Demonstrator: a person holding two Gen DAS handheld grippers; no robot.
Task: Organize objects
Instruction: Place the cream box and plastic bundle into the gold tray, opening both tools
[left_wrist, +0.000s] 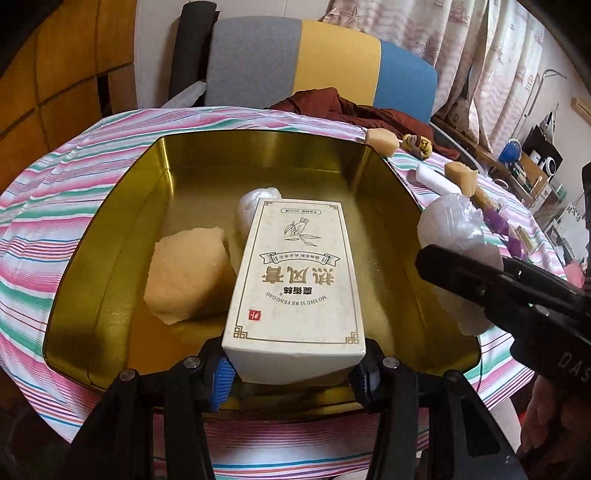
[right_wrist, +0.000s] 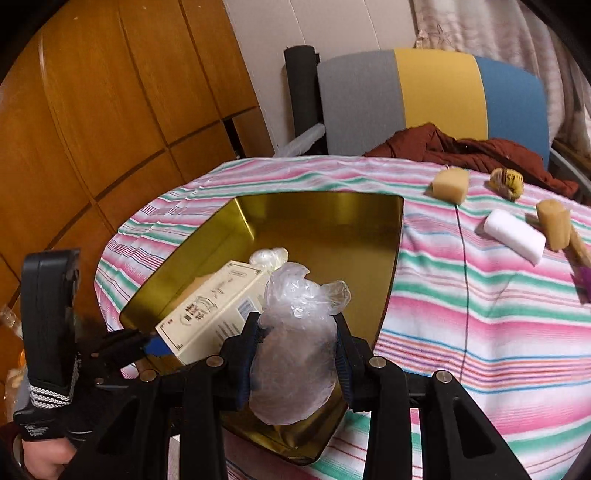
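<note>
The near end of the cream box (left_wrist: 295, 280) is hidden behind the left claw (left_wrist: 293, 380), whose blue pads clamp its two sides, and the tan sponge block (left_wrist: 188, 275) at 9 o'clock of it is partly covered by the box. A pale crumpled wrap (left_wrist: 255, 206) peeps out behind the box at 12 o'clock, too blurred to identify. All three sit over the gold tin tray (left_wrist: 110, 229) on the striped desk (left_wrist: 48, 206). In the right wrist view the right claw (right_wrist: 295, 354) is clenched on a clear plastic bag (right_wrist: 295, 332) with something dark inside that cannot be made out; it hangs above the tray's near corner. The left claw tilts downward into the tray; a hand (right_wrist: 44, 458) grips its handle, cut off at the frame's lower left. At 2 o'clock on the desk lie a white roll (right_wrist: 515, 236) and two tan sponge pieces (right_wrist: 450, 186).
</note>
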